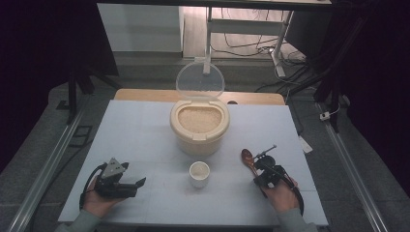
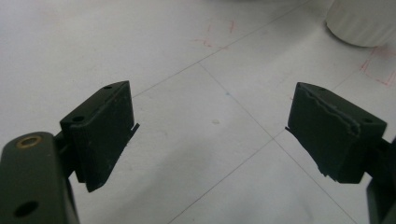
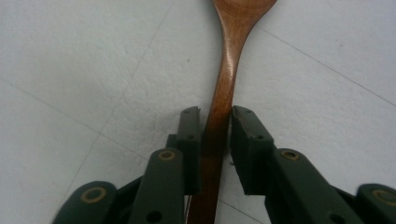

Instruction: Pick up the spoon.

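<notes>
A wooden spoon [image 1: 247,156] lies at the right of the white table [image 1: 140,125], bowl pointing away from me. My right gripper [image 1: 257,169] is shut on its handle; in the right gripper view the jaws [image 3: 215,112] press both sides of the spoon handle [image 3: 227,70] low over the table. A small white cup [image 1: 199,173] stands at the centre front. Behind it is a cream rice container [image 1: 199,130] full of rice, its clear lid [image 1: 199,79] hinged up. My left gripper [image 1: 135,174] rests open at the front left, nothing between its jaws [image 2: 212,121].
The white cup's ribbed base [image 2: 362,23] shows at the top right of the left gripper view. A wooden board edge [image 1: 145,94] lies behind the table. Metal rails [image 1: 43,174] run along both sides, and a desk frame with cables [image 1: 251,38] stands beyond.
</notes>
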